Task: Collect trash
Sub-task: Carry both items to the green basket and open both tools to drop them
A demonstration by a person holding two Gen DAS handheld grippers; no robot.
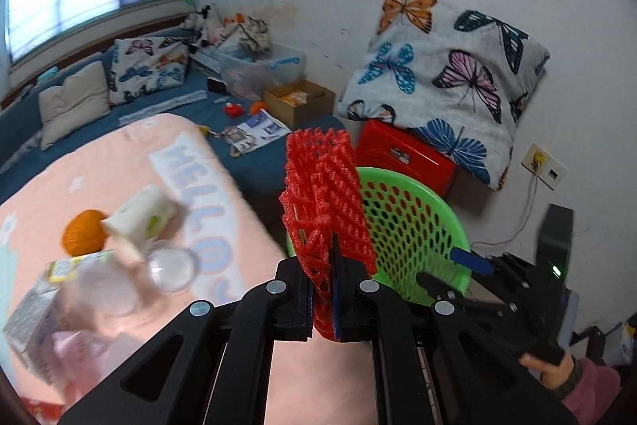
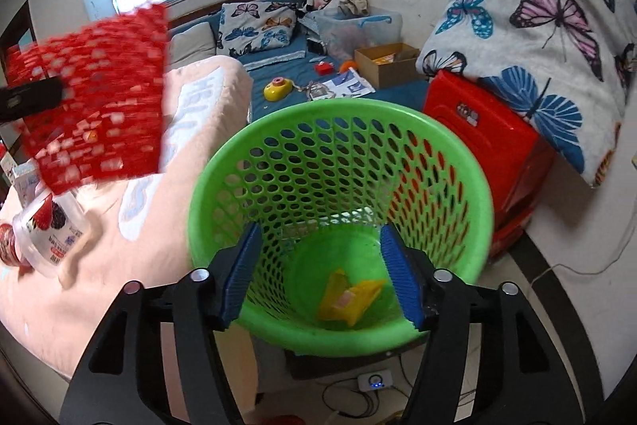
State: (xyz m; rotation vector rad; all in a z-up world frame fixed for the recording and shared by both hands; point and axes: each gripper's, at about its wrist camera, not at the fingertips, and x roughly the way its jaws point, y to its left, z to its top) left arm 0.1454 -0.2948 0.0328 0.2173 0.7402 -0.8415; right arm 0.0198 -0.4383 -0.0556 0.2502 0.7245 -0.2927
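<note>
My left gripper is shut on a red foam net sleeve, which stands up just left of the green perforated wastebasket. From the right wrist the same red net shows blurred at the left, above the pink blanket. My right gripper hangs open over the green wastebasket, with nothing between its blue pads. A yellow wrapper lies on the basket's bottom. More trash sits on the blanket: a white carton, a clear cup and a yogurt tub.
An orange lies on the pink blanket. A red plastic stool with a butterfly pillow stands behind the basket. A cardboard box, clear bin and toys sit on the blue mattress. Cables and a small device lie on the floor.
</note>
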